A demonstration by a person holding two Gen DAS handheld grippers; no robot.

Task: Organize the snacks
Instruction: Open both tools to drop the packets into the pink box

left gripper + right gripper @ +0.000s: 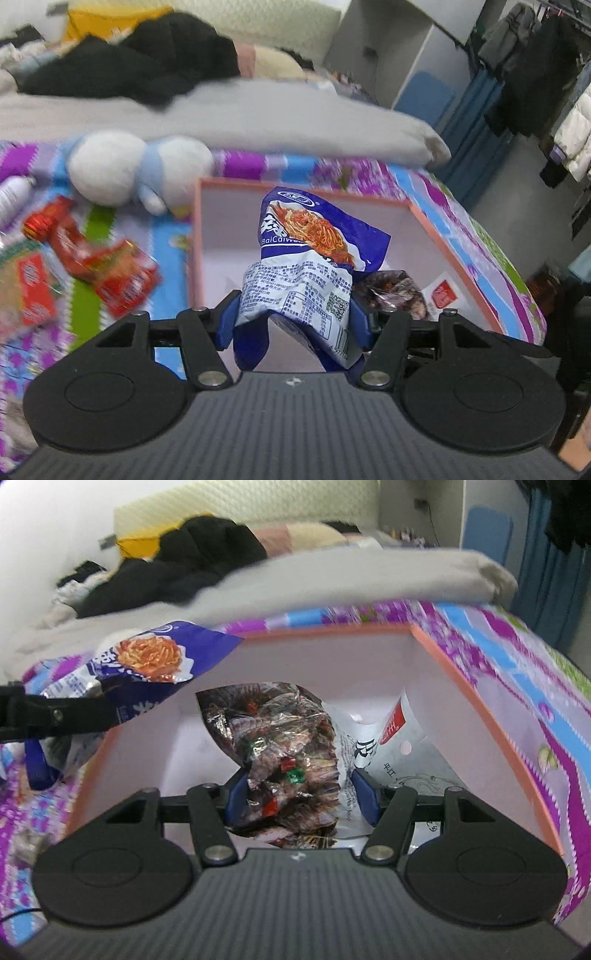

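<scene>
Gripper [293, 314] clamping crumpled blue packet [306, 258]

Both wrist views tilt down, close over the same orange-rimmed box [436, 236] [458, 672] on the bed.

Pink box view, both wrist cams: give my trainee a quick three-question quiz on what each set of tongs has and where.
1. True or false: the left tongs are empty.
2. What do the right tongs grip? A) a water bottle B) a dark foil snack bag C) a plush toy
3. Fill in: a white packet with a red label lies inside the ______.

Key:
1. False; they are shut on the blue noodle packet.
2. B; the dark foil snack bag, held low inside the box.
3. Pink box; the white packet lies beside the foil bag.
</scene>
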